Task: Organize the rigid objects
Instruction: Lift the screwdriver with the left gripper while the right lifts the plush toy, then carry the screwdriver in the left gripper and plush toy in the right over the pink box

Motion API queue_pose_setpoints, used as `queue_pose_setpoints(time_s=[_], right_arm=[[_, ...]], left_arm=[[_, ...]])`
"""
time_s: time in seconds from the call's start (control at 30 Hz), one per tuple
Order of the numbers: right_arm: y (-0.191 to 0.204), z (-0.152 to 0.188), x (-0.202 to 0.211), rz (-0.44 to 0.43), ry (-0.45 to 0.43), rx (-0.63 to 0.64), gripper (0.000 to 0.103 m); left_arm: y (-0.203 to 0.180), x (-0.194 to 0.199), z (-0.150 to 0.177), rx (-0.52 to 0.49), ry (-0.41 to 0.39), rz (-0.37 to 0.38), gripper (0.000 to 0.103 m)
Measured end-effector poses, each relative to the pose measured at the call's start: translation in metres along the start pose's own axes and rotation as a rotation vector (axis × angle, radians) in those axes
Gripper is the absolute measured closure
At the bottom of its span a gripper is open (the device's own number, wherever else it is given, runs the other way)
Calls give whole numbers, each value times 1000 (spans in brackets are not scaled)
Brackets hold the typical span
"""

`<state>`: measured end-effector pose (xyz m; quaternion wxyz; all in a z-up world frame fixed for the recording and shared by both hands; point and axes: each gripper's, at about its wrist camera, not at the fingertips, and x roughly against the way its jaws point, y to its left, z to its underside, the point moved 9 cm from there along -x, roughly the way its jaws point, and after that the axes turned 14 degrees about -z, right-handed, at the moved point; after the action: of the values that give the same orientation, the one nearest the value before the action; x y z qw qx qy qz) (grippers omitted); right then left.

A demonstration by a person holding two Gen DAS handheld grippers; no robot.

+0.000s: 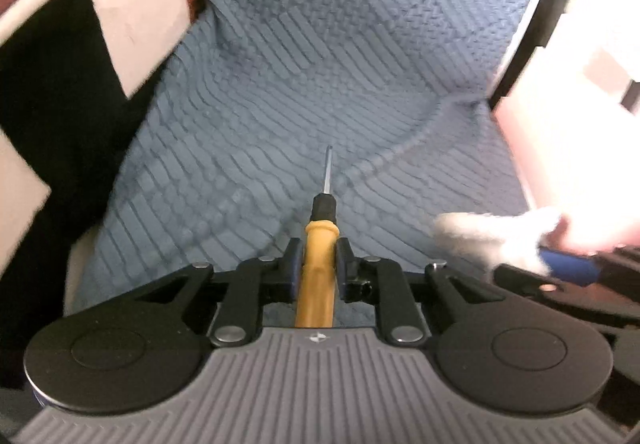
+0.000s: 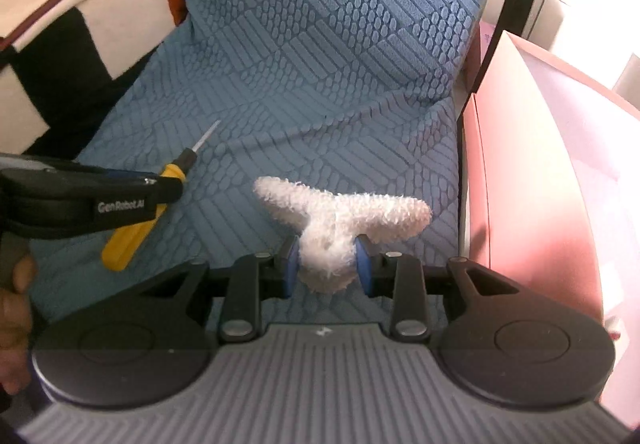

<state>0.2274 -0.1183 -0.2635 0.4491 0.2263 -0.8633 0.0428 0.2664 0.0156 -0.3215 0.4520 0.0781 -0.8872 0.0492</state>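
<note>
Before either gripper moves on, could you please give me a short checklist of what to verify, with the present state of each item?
1. Left gripper closed on the yellow screwdriver: ok, both pads press its handle.
2. Screwdriver shaft unobstructed: ok, it points forward over the blue cover.
3. Right gripper holding the white fluffy item: ok, pinched at its narrow middle.
4. Grippers apart from each other: ok, a gap shows in the right wrist view.
5. Pink box ready to receive things: cannot tell, its inside is not visible.
</note>
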Motion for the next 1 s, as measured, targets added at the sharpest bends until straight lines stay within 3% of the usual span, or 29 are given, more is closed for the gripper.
queue_pose_setpoints(time_s=[0.37,0.7,1.0], right_arm=[[5,27,8,-1,29,-89,68],[-7,29,-15,7,24,-172,65],[-6,20,-7,16,-6,-150,69]], left_arm=[[-4,31,19,61,22,76,82],[-8,22,21,83,52,97,82],[-14,24,22,99,47,131,82]])
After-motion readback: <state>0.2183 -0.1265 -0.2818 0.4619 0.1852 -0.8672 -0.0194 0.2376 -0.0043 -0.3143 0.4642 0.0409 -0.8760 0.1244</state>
